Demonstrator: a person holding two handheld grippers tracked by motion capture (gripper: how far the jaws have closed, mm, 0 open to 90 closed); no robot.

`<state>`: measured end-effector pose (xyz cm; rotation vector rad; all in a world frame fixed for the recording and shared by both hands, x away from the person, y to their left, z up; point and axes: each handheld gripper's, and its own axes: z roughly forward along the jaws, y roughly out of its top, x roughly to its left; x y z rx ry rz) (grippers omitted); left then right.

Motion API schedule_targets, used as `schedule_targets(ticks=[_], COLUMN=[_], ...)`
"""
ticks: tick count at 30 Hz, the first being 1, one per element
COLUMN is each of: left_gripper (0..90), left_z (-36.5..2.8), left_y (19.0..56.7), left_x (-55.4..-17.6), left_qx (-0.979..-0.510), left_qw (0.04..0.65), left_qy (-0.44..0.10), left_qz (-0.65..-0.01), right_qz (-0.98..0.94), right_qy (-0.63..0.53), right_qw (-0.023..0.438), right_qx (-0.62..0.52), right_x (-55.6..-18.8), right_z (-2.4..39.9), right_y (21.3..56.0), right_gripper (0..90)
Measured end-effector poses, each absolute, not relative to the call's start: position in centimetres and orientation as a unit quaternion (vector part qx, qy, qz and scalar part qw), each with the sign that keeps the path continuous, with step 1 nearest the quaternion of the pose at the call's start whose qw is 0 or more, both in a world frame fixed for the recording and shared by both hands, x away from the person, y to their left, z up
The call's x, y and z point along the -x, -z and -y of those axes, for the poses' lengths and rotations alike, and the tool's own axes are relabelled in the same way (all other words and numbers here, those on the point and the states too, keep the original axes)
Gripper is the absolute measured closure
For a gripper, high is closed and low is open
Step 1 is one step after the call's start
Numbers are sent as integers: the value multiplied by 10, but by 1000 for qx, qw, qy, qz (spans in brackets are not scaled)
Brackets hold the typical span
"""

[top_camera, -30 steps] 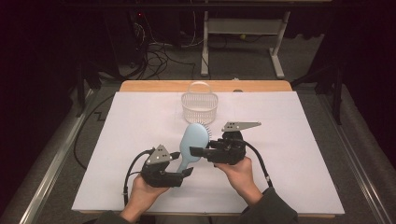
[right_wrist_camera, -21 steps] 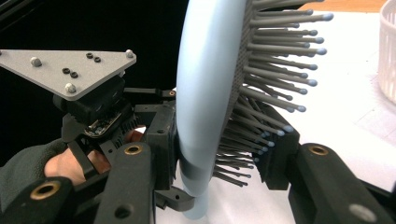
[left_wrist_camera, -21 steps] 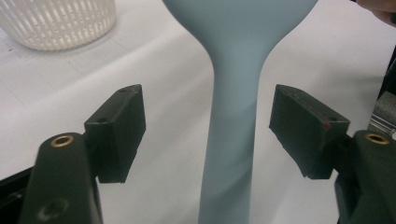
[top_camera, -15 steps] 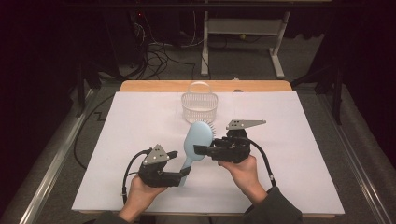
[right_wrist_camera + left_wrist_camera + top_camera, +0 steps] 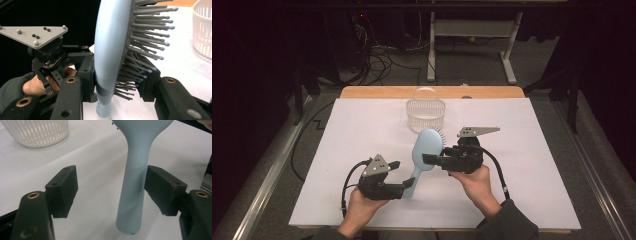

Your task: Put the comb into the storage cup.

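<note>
High view: right claw (image 5: 428, 159) clamps blue hairbrush (image 5: 424, 150) by its head above the worktop (image 5: 532, 150), handle running near-left between the wide, untouching left claw (image 5: 404, 176), basket (image 5: 426, 113) just beyond.

Pale-blue brush handle (image 5: 132, 187) between parted black jaws.

The right gripper (image 5: 428, 159) points toward nine o'clock, its jaws clamped on the hairbrush (image 5: 424, 150). At eight o'clock from it, the left gripper (image 5: 404, 177) points toward three o'clock, jaws spread, neither pad pressing the brush handle between them.
</note>
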<state>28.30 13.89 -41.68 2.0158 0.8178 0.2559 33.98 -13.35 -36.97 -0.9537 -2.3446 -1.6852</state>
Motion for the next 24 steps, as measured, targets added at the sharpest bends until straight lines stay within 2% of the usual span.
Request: schedule_targets(ticks=[24], left_gripper=[263], left_z=[-179], left_y=[419], left_x=[-277], left_qx=[-792], left_qw=[474], left_qy=[-120], left_qz=[-366], right_qz=[771], right_qy=[549], right_qw=[36], right_qx=[321], right_x=[-341], right_z=[149], right_y=[361], right_gripper=[565])
